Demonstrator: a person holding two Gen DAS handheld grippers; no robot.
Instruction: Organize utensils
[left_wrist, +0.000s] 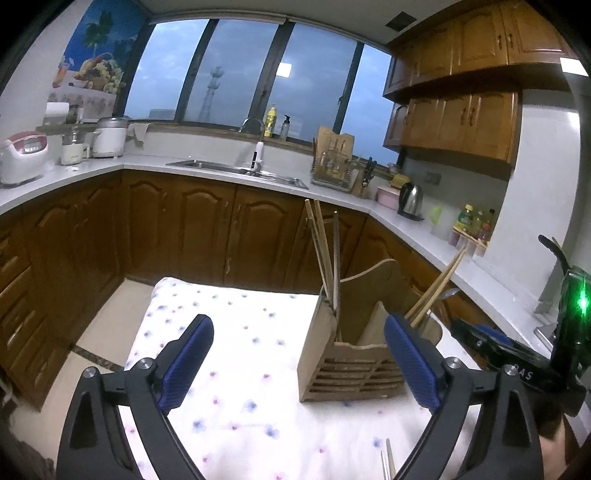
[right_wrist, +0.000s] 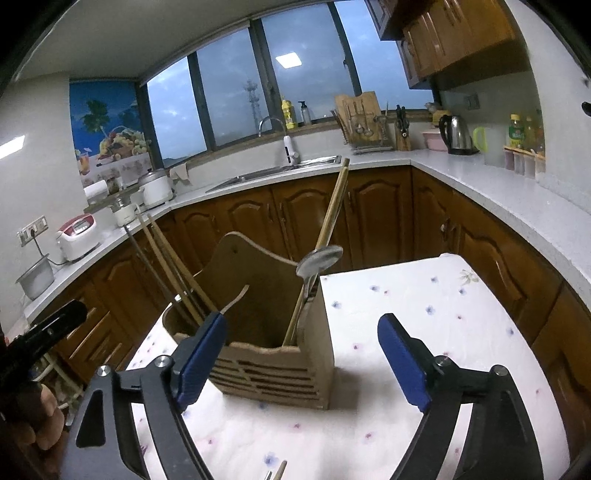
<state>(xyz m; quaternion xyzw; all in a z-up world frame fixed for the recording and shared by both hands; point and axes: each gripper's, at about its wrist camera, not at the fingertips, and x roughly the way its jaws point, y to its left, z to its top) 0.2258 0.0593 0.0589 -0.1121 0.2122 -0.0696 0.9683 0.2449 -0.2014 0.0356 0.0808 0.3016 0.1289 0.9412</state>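
Both claws are wide apart and hold nothing; the left gripper (left_wrist: 299, 363) has only the flowery tablecloth (left_wrist: 236, 332) between its blue pads, and the right gripper (right_wrist: 301, 360) has cloth and one corner of the wooden utensil holder (right_wrist: 273, 365) between its pads; the box stands upright on the table, just ahead of both claws; from the left claw it sits a bit to the right, and from the right claw it sits a bit to the left, so the box is between the two hands; tall chopsticks (right_wrist: 334, 210) and a spoon (right_wrist: 319, 258) stand in one end of the box, and more chopsticks (left_wrist: 319, 243) lean in the other end; the thing that matters next, I think, is the loose pair of sticks (left_wrist: 388, 459) low at the bottom edge of both views, lying on the cloth close under the claws, nearer to the person than the box; their long way seems to point toward the box, but only the tips show; which hand is nearer I cannot tell.
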